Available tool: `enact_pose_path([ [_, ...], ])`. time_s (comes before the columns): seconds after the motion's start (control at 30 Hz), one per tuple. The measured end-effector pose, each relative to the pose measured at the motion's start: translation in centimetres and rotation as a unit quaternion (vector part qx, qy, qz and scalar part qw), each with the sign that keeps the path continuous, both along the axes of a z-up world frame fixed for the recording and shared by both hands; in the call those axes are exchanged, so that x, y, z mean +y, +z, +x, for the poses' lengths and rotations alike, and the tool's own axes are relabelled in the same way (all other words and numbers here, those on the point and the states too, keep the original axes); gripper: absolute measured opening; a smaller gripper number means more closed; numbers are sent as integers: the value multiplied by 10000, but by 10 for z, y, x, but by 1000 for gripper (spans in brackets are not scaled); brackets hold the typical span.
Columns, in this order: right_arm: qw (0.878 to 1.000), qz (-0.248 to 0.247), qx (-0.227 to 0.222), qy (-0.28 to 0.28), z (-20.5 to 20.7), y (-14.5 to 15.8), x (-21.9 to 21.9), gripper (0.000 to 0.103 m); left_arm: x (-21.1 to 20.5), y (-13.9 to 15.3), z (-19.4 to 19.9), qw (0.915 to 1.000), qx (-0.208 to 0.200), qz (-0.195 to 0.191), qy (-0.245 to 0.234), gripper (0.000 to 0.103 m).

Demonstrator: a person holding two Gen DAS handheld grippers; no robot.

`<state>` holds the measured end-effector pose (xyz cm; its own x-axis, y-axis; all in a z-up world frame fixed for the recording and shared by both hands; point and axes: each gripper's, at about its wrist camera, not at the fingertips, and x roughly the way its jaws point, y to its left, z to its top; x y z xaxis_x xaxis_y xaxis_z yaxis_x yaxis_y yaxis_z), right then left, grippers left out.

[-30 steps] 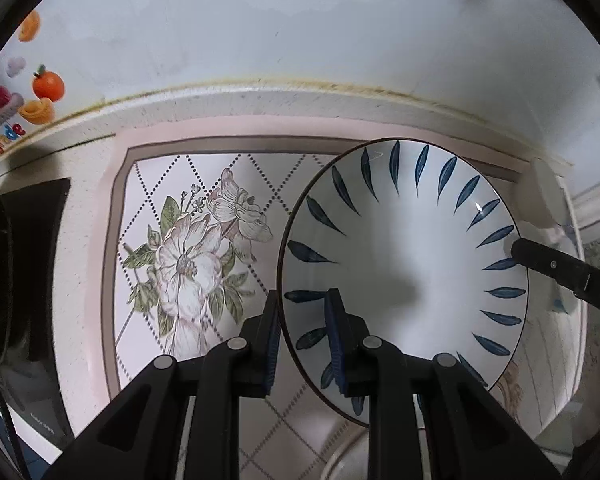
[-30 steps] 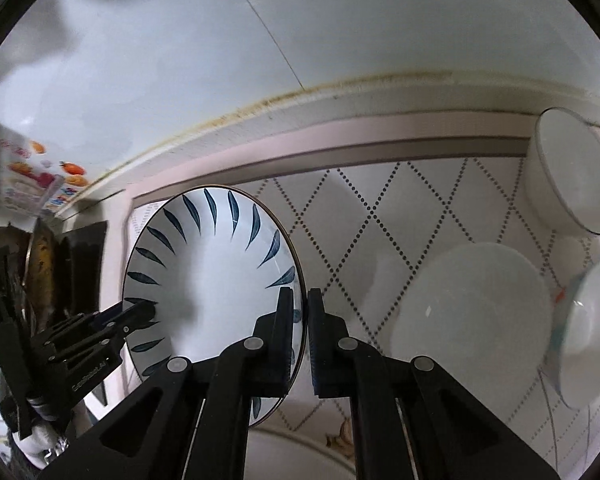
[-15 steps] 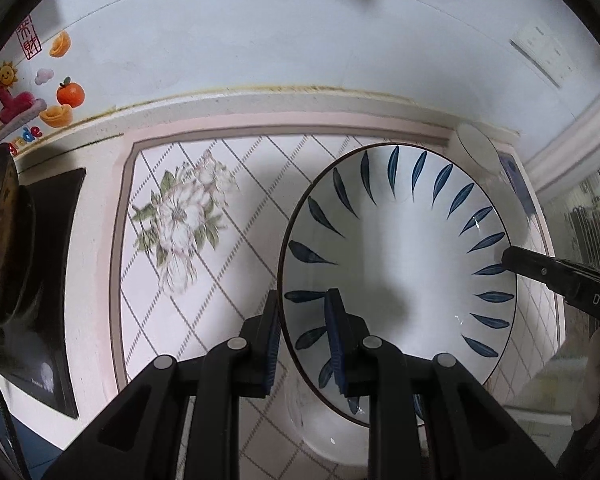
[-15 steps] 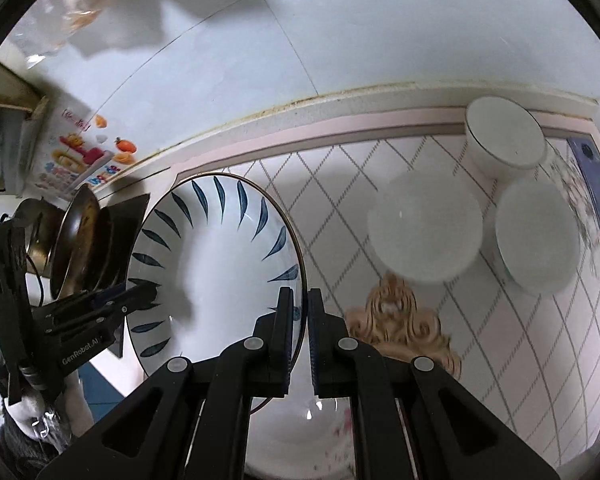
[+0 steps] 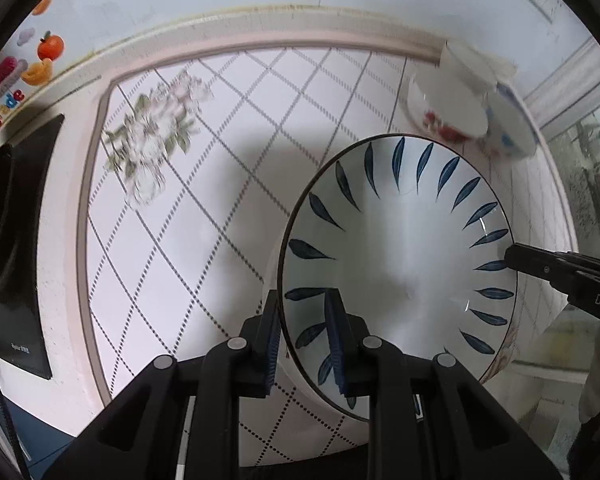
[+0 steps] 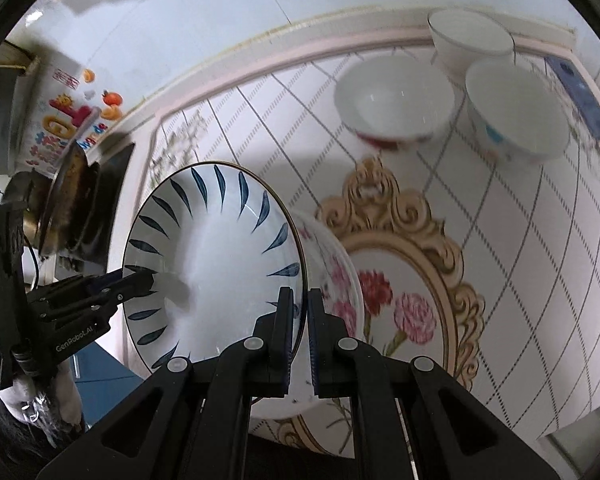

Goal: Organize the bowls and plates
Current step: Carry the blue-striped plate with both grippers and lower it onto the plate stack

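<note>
A white plate with blue leaf marks [image 5: 400,264] is held in the air over the counter by both grippers. My left gripper [image 5: 302,340] is shut on its near rim. My right gripper [image 6: 297,332] is shut on the opposite rim and shows as a black finger at the right of the left wrist view [image 5: 540,268]. The plate fills the left middle of the right wrist view [image 6: 215,264]. A white plate with pink flowers [image 6: 340,280] lies just below and behind it.
Three bowls stand at the back right: a white one with red marks [image 6: 392,104], one with blue marks [image 6: 516,116] and a plain white one [image 6: 470,40]. A black stove with a pan [image 6: 71,200] is at the left. The wall runs behind the tiled-pattern counter mat [image 5: 219,184].
Both grippers carried the blue-leaf plate back toward the near edge and to the right. The flowered plate and the bowls have come closer in view.
</note>
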<state>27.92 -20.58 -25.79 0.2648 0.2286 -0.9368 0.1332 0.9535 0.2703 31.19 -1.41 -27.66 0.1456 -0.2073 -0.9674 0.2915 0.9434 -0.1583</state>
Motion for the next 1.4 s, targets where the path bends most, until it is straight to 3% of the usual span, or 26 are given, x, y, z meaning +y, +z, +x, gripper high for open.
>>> enact_pose_path([
  [0.47, 9993, -50, 371, 14, -14, -45, -7, 8, -11, -35, -5, 9993, 230, 298, -88, 19],
  [0.97, 9988, -28, 483, 122, -6, -61, -8, 8, -17, -44, -4, 9987, 289, 407, 60, 19],
  [1.23, 9982, -142, 487, 318, 0, -59, -6, 8, -17, -48, -4, 9980, 298, 458, 319, 19],
  [1.4, 9976, 40, 642, 269, 5, -61, -12, 9, -15, -51, -6, 9966, 417, 413, 573, 20],
])
